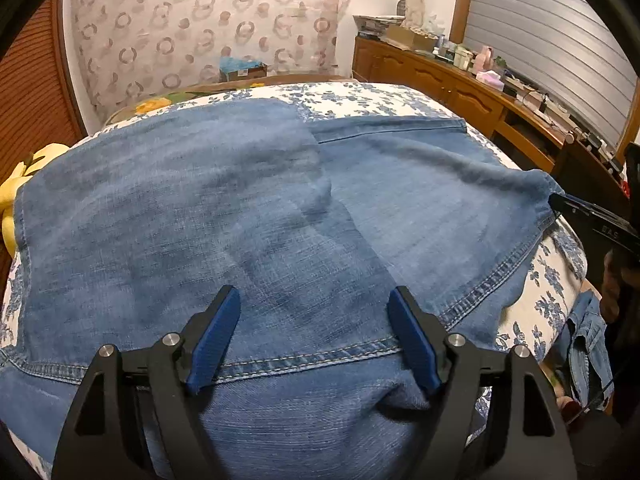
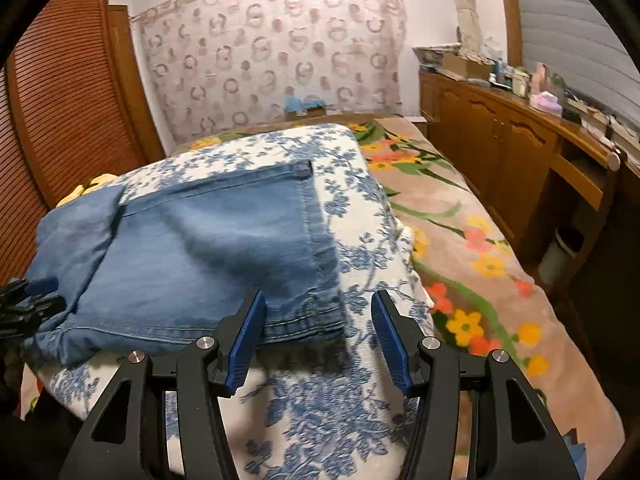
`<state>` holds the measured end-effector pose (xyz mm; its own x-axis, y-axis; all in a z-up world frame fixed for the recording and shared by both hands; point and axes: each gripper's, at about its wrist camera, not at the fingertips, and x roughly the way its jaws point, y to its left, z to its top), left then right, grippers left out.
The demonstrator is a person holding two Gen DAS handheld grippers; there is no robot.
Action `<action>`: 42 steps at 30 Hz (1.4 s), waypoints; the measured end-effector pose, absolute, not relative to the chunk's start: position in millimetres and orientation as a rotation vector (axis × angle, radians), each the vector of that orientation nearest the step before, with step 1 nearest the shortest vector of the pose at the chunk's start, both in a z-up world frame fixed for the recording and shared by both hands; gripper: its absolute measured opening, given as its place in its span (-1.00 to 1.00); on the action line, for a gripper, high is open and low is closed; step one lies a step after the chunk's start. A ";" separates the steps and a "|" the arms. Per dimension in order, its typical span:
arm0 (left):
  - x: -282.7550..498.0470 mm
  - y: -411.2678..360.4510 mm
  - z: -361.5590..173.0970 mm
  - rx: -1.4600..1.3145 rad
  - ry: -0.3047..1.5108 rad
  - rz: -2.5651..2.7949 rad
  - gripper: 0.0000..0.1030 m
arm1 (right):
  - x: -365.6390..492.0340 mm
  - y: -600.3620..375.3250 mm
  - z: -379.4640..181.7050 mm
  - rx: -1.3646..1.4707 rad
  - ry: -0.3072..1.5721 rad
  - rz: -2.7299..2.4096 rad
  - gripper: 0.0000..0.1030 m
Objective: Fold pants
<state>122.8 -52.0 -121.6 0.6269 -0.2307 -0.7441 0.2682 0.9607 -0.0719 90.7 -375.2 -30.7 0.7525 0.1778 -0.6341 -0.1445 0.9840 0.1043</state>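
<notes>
Left wrist view: one pair of blue denim pants (image 1: 248, 208) lies folded on the bed, spread over a white cover with blue flowers (image 1: 360, 98). The left tongs (image 1: 314, 336) stand spread above the near part of the denim, just beyond a double-stitched seam; their two blue pads (image 1: 216, 340) press on nothing. At the right edge, the black tip of the second tool (image 1: 592, 216) sits at a corner of the pants; contact cannot be confirmed from this view. A second denim garment (image 1: 588, 344) hangs low at the right, off the bed.

Right wrist view: the right tongs (image 2: 318, 338) are spread, with the near hemmed corner of the pants lying between and just beyond the two pads, which do not pinch it. The pants (image 2: 208, 248) rest on the flowered cover (image 2: 352, 240), which lies over one pinkish blanket with orange and yellow flowers (image 2: 472, 248). One wooden sideboard (image 2: 500, 140) runs along the right of the bed, its top crowded with small items too blurred to count. One slatted wooden door (image 2: 60, 120) stands at left.
</notes>
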 end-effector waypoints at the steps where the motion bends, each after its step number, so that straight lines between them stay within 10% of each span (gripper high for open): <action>1: 121.7 -52.4 -122.0 0.050 0.844 -0.281 0.52 | 92.5 -375.5 -32.5 0.050 0.701 0.177 0.11; 9: 110.8 -49.8 -123.4 0.048 0.803 -0.264 0.52 | 97.0 -372.1 -42.1 0.026 0.707 0.185 0.07; 16: 110.5 -43.3 -119.6 0.009 0.796 -0.267 0.52 | 99.9 -368.4 -42.9 -0.016 0.716 0.225 -0.61; 42: 84.3 8.5 -64.7 0.010 0.682 -0.248 0.52 | 100.2 -230.6 83.6 -0.113 0.415 0.718 -0.67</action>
<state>84.3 8.5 -64.7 0.7481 -0.2237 -0.6247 0.2305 0.9704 -0.0716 100.2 -230.6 83.6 0.6756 0.6153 -0.4063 -0.6594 0.7507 0.0403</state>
